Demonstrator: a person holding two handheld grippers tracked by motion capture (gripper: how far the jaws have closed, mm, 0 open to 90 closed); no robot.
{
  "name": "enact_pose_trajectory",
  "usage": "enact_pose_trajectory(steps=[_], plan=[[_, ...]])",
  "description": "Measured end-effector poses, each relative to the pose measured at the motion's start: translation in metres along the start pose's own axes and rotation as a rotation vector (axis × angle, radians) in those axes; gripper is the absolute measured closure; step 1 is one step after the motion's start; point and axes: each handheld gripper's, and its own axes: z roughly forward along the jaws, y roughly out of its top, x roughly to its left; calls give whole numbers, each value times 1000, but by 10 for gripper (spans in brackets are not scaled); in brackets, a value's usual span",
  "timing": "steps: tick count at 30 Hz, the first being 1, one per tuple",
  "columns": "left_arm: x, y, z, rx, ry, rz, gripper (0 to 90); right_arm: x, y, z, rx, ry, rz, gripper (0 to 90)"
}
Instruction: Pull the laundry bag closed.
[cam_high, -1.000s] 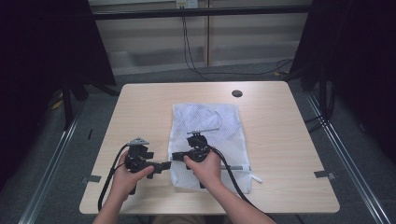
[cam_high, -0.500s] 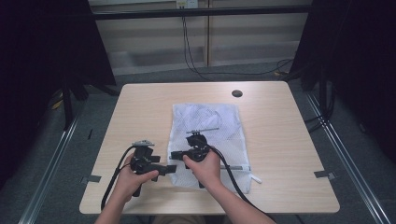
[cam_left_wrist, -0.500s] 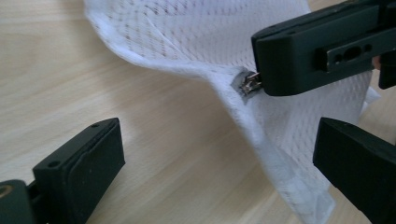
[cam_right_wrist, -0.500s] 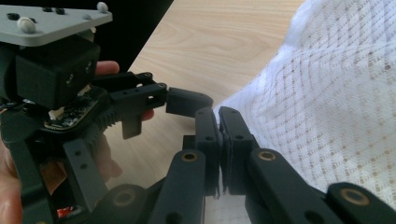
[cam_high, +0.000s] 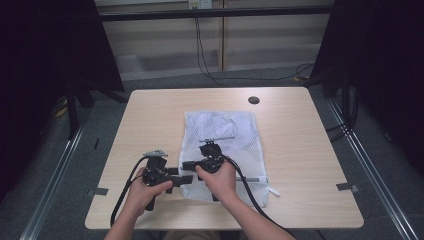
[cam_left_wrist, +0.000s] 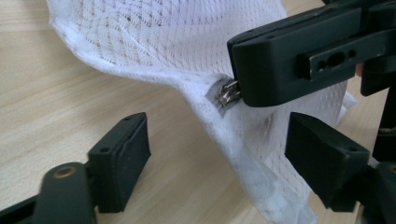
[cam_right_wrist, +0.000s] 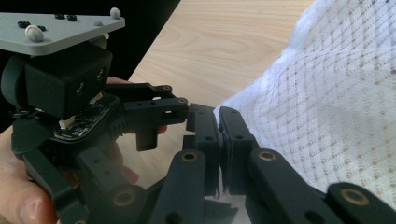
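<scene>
Mesh bag (cam_high: 222, 135) lies flat on desk (cam_high: 300, 150), its near-left edge lifted. Zipper pull (cam_left_wrist: 227, 93) on that edge is clenched in right tongs (cam_right_wrist: 219, 135). Left tongs (cam_left_wrist: 217, 149) released, jaws just been closing, straddling the raised bag edge just below the pull, pads clear of it.

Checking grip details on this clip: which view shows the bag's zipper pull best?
The left gripper view: the zipper pull sits close up, its metal poking from the shut right gripper at the bag edge. The high view gives just the whole bag; the right gripper view has mesh, the pull hidden.
</scene>
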Motion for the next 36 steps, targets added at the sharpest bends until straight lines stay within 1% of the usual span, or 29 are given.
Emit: enact_pose_trajectory(steps=[1,3,5,6,8,10,11,12,13,14,15,16,17,18,20,21,23,24,25,27,30,31,32,34,35,36], plan=[[0,0,1,-3,-11,6,255,0,0,0,0,0,-2,869],[0,0,1,4,-29,2,296,1,0,0,3,-2,0,869],[0,0,1,8,-31,-6,326,0,0,1,1,-1,-4,869],[1,0,1,10,-24,-10,326,1,0,1,3,-1,-4,869],[2,0,2,-11,-26,2,332,1,0,1,2,-1,-6,869],[2,0,2,-19,-34,-13,335,1,0,2,4,-2,-9,869],[2,0,2,-18,-39,-14,339,1,0,2,5,-2,-9,869],[2,0,2,-7,-37,-11,339,1,0,2,5,-2,-9,869],[1,0,2,-8,-31,-14,340,1,0,1,4,-1,-7,869],[1,0,3,-7,-37,-15,360,1,0,1,3,-2,-7,869],[1,0,3,-5,-47,-21,360,1,0,1,4,-1,-5,869],[2,0,4,-8,-49,-31,389,1,0,1,4,-3,-7,869],[2,0,4,-9,-55,-37,389,1,0,1,4,-3,-7,869],[2,0,4,-6,-66,-38,418,1,0,1,4,-2,-7,869],[2,0,5,-7,-70,-48,491,2,0,1,4,-1,-9,869],[3,0,6,5,-91,-52,513,2,0,1,6,0,-9,869],[3,0,6,6,-97,-58,561,2,0,1,5,0,-9,869],[3,0,6,12,-101,-61,561,2,0,1,5,0,-9,869],[3,0,6,14,-110,-69,595,2,0,1,4,0,-9,869],[2,0,7,9,-118,-85,607,2,0,1,5,0,-8,869],[3,0,7,20,-125,-91,641,2,0,1,6,1,-8,869],[3,-1,7,23,-131,-102,652,2,0,2,8,3,-9,869],[4,-1,7,24,-128,-101,666,2,0,2,8,2,-9,869],[4,-1,7,19,-130,-114,689,2,0,2,8,0,-9,869],[4,0,6,18,-128,-113,715,2,0,1,8,-1,-9,869],[4,0,6,19,-130,-116,715,2,0,1,8,-1,-9,869]])
